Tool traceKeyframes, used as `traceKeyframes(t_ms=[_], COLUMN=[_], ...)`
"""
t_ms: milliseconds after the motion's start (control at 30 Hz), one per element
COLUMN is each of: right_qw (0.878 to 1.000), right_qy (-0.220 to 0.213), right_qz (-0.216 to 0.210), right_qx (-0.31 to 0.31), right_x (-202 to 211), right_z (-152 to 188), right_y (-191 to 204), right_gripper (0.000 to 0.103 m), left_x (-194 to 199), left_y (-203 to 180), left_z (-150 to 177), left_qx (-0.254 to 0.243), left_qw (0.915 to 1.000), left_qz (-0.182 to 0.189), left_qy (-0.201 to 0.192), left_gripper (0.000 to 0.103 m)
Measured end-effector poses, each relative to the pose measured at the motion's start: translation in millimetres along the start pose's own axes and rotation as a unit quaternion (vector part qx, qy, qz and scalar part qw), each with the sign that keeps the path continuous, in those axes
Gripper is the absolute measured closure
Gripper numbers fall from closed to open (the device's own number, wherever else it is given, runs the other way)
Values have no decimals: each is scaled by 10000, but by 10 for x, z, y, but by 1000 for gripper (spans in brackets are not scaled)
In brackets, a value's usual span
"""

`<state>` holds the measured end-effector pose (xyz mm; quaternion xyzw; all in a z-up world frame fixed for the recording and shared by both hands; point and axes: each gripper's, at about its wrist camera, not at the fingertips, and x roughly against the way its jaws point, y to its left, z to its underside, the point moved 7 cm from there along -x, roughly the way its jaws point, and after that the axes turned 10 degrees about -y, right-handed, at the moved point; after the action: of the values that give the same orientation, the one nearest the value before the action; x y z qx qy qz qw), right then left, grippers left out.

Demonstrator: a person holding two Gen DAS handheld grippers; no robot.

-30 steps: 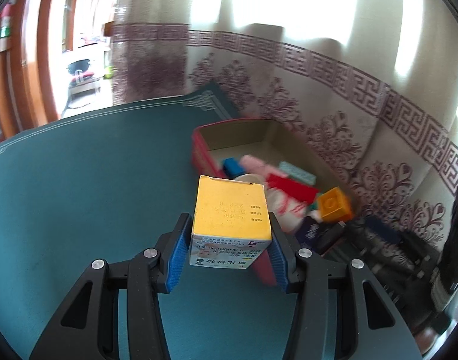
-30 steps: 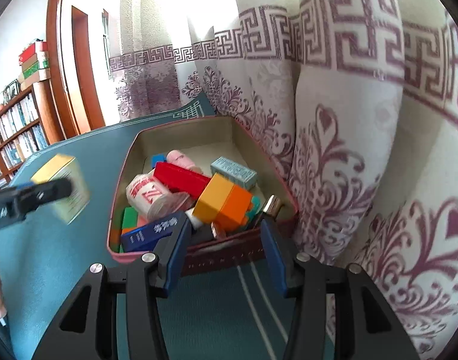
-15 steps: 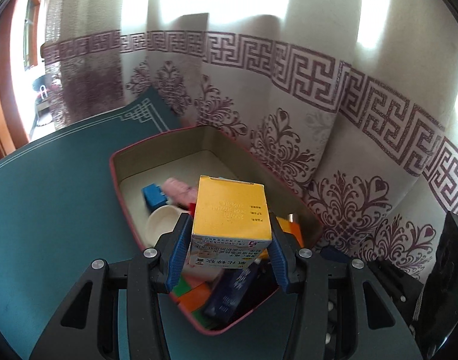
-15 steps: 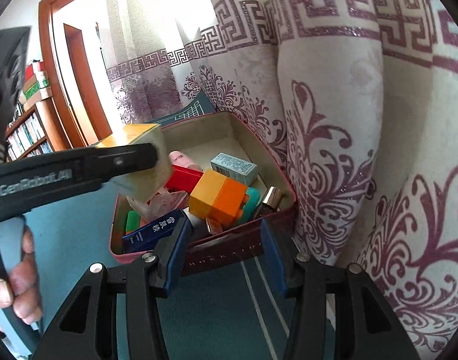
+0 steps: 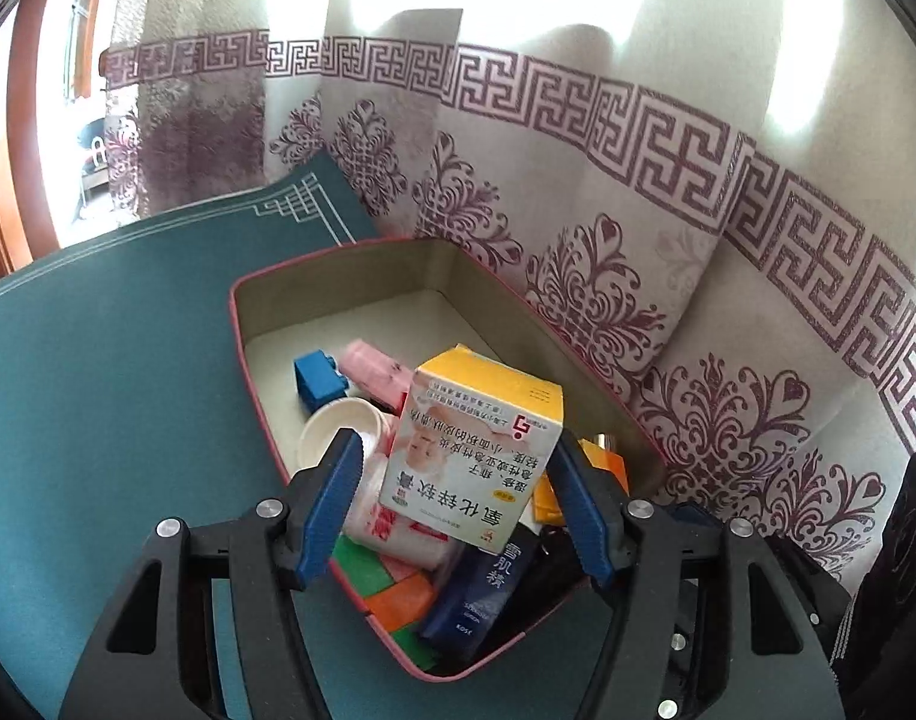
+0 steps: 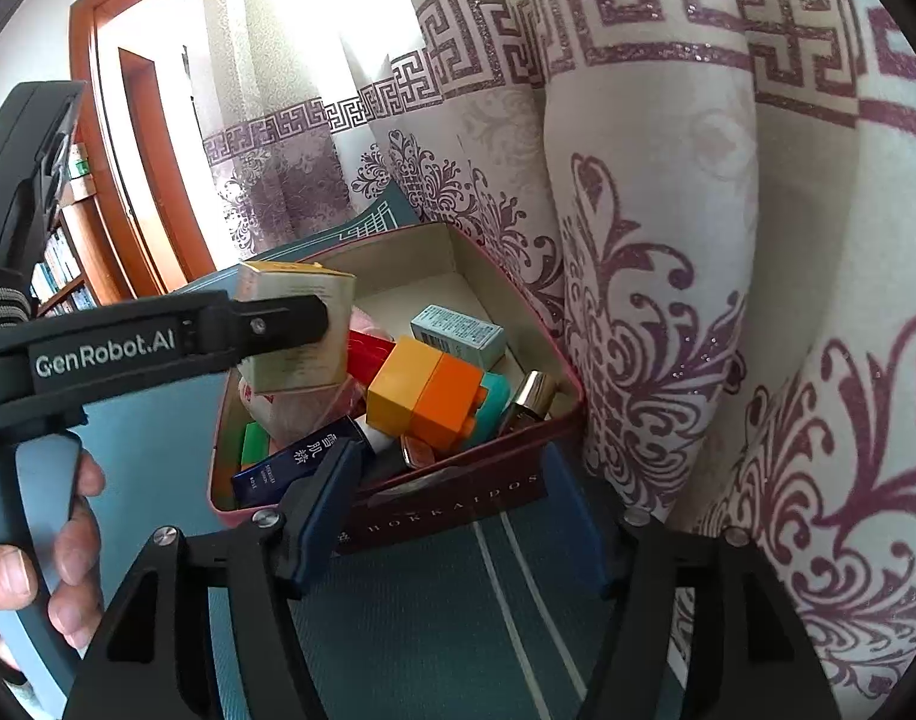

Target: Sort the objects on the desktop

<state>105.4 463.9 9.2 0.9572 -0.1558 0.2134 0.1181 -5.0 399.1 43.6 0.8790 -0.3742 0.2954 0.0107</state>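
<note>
A patterned curtain (image 5: 607, 192) hangs behind the bench (image 5: 110, 396) with its green mat. Over the red box (image 5: 242, 348), the left claw (image 5: 458, 504) is opening; the yellow carton (image 5: 475, 450) tilts between its pads, seemingly loose. The carton looks light and easily dented, best held on its flat sides. The right claw (image 6: 458, 516) is opening too, around the box's near wall.

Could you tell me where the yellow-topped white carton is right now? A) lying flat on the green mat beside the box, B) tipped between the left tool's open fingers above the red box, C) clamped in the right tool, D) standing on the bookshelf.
B: the yellow-topped carton sits tilted between the opening pads of the left tool, over the items in the red box.
</note>
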Motion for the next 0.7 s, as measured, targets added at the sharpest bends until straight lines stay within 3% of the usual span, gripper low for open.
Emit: traceKeyframes(t_ms=[200, 433, 500, 633, 700], right_qw=[10000, 10000, 10000, 10000, 10000], right_qy=[-38, -71, -73, -92, -80], right_qz=[-4, -35, -32, -32, -49], right_qx=[1, 24, 19, -2, -18], right_x=[25, 43, 42, 66, 78], right_z=[-10, -17, -19, -24, -13], right_y=[30, 65, 67, 79, 88], right_gripper=[30, 29, 28, 23, 21], left_x=[37, 126, 174, 357, 442], left_y=[13, 182, 227, 238, 237], left_z=[-140, -114, -111, -108, -102], left_qx=[235, 500, 450, -109, -349], left_qw=[9992, 9986, 9986, 9951, 9912], left_qz=[296, 98, -93, -755, -1032], left_qy=[-109, -164, -252, -625, -750], left_gripper=[36, 36, 36, 36, 28])
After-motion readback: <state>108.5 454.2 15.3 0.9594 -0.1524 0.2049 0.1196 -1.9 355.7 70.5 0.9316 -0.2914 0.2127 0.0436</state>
